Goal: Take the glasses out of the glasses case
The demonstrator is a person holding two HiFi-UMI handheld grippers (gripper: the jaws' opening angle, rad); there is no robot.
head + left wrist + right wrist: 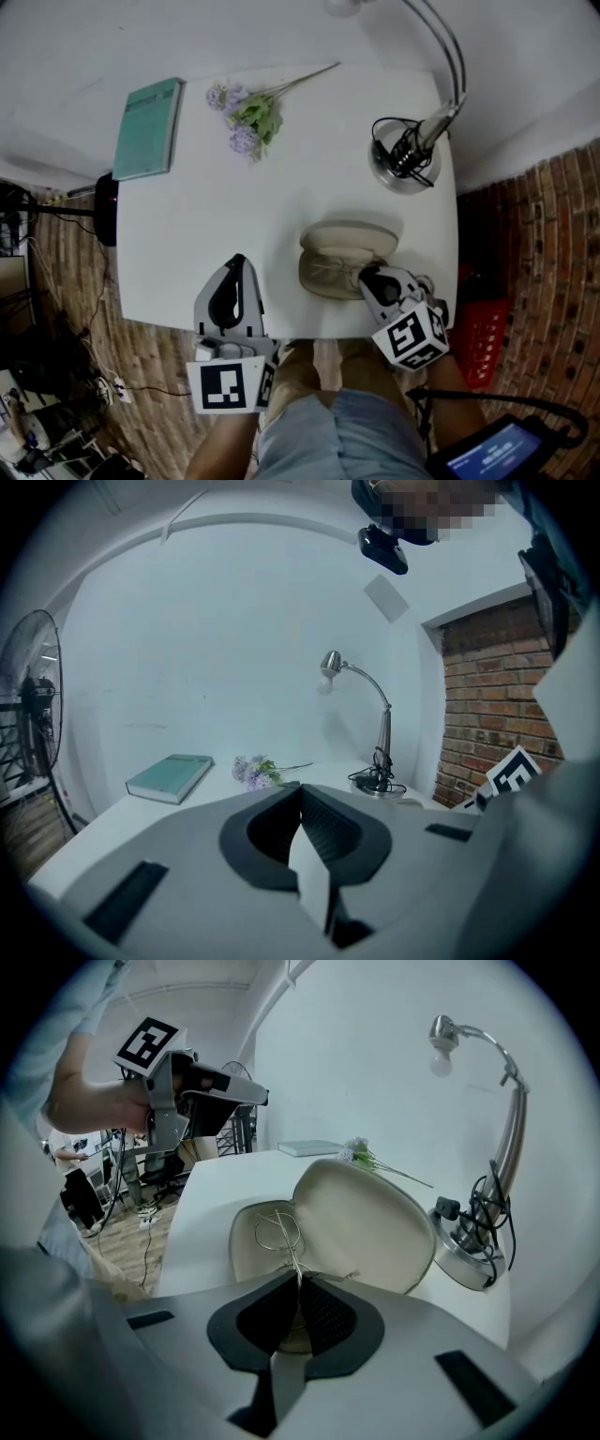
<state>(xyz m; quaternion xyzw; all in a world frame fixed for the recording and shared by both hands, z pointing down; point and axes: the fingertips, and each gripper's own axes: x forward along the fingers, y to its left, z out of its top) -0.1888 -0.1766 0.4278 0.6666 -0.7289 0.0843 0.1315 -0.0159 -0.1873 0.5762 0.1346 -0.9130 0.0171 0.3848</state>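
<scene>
An open beige glasses case (342, 242) lies near the table's front edge, its lid (370, 1218) folded back. Thin wire-framed glasses (277, 1232) rest in its lower half. My right gripper (367, 275) reaches into the case from the front. In the right gripper view its jaws (298, 1281) are pressed together on a thin wire part of the glasses. My left gripper (236, 267) hovers over the table's front edge, left of the case. Its jaws (300, 791) are shut with nothing between them.
On the white table (187, 234) a teal book (148, 127) lies at the back left and a sprig of purple flowers (246, 114) beside it. A desk lamp (408, 155) with a coiled cord stands behind the case. A red crate (483, 337) sits on the floor to the right.
</scene>
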